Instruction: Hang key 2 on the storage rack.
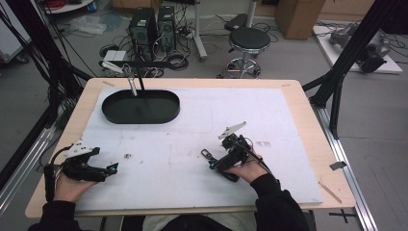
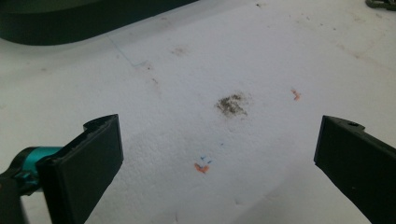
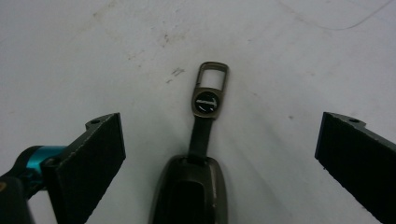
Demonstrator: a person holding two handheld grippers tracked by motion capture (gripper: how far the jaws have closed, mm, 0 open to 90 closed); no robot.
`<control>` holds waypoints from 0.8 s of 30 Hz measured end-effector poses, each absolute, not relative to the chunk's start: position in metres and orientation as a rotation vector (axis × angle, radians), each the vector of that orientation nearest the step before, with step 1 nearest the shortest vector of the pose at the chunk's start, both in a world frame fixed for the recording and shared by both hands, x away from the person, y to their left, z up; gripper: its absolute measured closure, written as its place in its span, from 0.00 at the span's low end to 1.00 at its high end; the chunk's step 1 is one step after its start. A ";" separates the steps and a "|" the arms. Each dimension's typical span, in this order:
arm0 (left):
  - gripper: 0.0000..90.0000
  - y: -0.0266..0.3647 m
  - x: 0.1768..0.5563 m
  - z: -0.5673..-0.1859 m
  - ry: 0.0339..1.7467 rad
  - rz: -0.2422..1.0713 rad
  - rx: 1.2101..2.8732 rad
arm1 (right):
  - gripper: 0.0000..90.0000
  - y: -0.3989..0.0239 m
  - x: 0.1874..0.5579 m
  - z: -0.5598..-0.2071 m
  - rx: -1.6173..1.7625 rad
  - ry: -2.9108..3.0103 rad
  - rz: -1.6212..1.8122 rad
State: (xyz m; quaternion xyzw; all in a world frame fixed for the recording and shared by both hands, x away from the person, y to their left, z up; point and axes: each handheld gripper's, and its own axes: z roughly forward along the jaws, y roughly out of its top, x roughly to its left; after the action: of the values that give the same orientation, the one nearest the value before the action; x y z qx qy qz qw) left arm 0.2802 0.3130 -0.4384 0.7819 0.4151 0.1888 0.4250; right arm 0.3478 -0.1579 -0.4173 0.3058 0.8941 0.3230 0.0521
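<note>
Two hand-held grippers are seen low over the white foam-covered table top [image 1: 288,144], well apart from each other. The right gripper [image 3: 219,154] is held with its jaws spread wide, and between them lies a dark metal key fob case with a short strap and a rectangular clip ring [image 3: 205,140]; neither jaw is seen touching it. In the high view the right gripper [image 1: 211,163] is placed near the front middle of the table, with the clip ring [image 1: 207,154] lying just beyond its tip. The left gripper [image 2: 219,149] is also held wide open with nothing between its jaws, above a grey smudge [image 2: 231,105] on the foam. A black oval tray [image 1: 140,107] is set at the far left of the table.
</note>
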 end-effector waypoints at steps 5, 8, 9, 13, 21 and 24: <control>0.02 0.315 0.279 -0.444 1.052 0.479 1.973 | 0.09 -0.143 0.346 -0.420 0.958 2.736 0.880; 0.02 0.316 0.277 -0.443 1.055 0.487 1.971 | 0.26 -0.137 0.347 -0.421 1.006 2.747 0.830; 0.02 0.316 0.277 -0.443 1.053 0.489 1.971 | 0.28 -0.136 0.347 -0.422 1.011 2.758 0.813; 0.02 0.313 0.277 -0.445 1.051 0.483 1.983 | 0.47 -0.133 0.346 -0.424 1.042 2.753 0.740; 0.02 0.312 0.276 -0.446 1.049 0.480 1.987 | 0.91 -0.137 0.344 -0.423 1.006 2.736 0.746; 0.02 0.311 0.276 -0.446 1.048 0.478 1.991 | 0.93 -0.140 0.345 -0.422 1.012 2.760 0.779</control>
State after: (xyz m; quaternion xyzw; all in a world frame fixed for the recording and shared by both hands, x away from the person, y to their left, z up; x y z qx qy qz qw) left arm 0.2763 0.3113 -0.4462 0.7902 0.4160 0.1898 0.4081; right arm 0.3455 -0.1396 -0.4225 0.3324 0.9064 0.2559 0.0499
